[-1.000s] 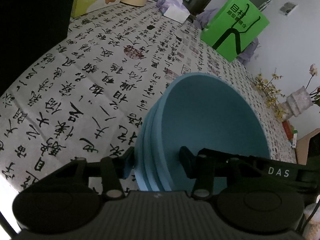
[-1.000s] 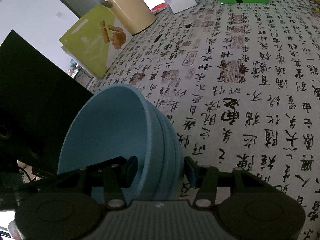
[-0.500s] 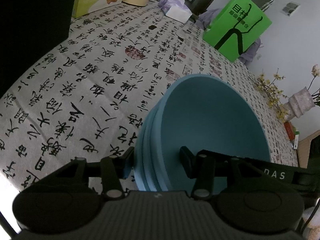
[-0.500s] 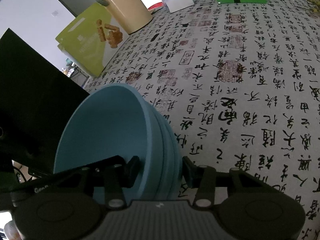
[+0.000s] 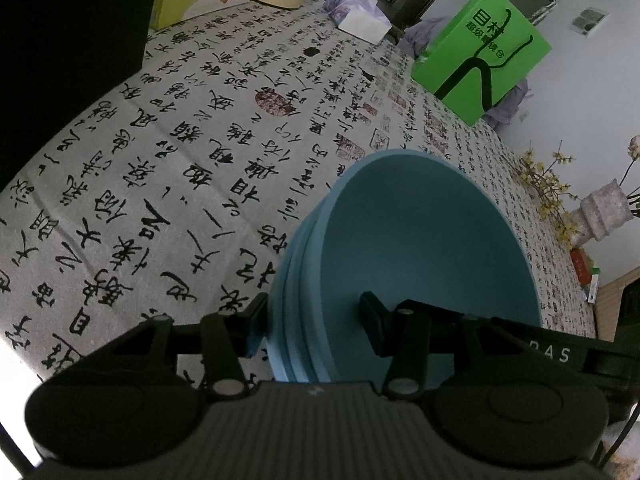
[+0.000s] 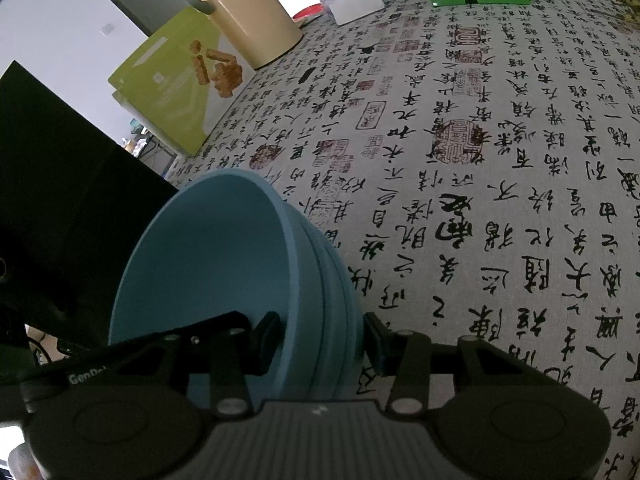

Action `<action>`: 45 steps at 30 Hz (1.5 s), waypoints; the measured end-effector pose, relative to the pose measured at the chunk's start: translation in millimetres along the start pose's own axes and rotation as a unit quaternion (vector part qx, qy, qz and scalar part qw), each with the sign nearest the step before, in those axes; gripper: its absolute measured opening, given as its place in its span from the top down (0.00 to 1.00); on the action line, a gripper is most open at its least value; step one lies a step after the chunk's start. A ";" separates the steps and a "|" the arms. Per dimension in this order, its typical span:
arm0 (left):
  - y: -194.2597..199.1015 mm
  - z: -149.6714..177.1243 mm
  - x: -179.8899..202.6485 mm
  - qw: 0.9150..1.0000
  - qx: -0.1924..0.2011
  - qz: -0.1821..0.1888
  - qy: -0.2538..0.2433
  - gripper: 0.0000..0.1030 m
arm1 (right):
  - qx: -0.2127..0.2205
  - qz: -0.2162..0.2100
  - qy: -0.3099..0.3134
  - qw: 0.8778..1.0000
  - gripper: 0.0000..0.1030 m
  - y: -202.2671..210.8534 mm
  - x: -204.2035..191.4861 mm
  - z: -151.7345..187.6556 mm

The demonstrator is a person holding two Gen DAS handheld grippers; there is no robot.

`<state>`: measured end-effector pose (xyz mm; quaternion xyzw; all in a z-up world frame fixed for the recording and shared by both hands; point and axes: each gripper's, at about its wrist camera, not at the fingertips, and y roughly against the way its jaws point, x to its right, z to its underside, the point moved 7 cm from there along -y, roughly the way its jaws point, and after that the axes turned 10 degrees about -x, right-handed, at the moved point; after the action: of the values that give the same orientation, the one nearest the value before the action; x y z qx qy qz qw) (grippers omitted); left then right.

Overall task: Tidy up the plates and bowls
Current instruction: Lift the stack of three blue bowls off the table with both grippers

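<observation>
Currently both grippers straddle the rim of one stack of nested blue bowls (image 5: 420,248), from opposite sides. Left gripper (image 5: 312,326): the stack's wall sits between its jaws, one finger outside against the stacked rims, the other inside the top bowl; pads appear to press the wall, jaws at a middling width. Right gripper (image 6: 318,338): same arrangement mirrored, inner finger inside the bowl, outer finger against the outermost rim; its jaws have just been closing on the wall, which is between them and now looks clamped. The stack looks tilted, and whether its base touches the calligraphy-print tablecloth (image 6: 500,184) is hidden. Ahead of the left jaws and to their outer side, the cloth lies bare and wide. Ahead of the right jaws, likewise broad bare cloth. Far ahead along the table's back edge: green box (image 5: 480,52), tissue box (image 6: 352,2), beige jug (image 6: 244,16), snack carton (image 6: 180,80). A dark panel (image 6: 60,184) stands close beside the stack.
</observation>
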<state>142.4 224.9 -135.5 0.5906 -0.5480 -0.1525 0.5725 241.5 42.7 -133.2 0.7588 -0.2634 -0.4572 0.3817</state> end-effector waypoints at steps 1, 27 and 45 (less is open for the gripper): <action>0.0 0.0 0.1 1.000 0.000 0.000 0.000 0.52 | 0.000 0.000 0.000 1.000 0.57 0.3 0.1 0.3; -1.3 0.4 1.8 1.000 -0.004 -0.003 0.010 0.51 | 0.001 0.005 -0.001 1.000 0.57 4.0 -1.0 3.4; 11.1 9.1 11.3 1.000 0.009 -0.002 0.000 0.51 | 0.016 0.002 -0.001 1.000 0.57 23.8 -3.4 13.9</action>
<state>133.8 213.8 -123.9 0.5970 -0.5479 -0.1484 0.5670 226.3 26.9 -116.1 0.7637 -0.2725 -0.4534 0.3700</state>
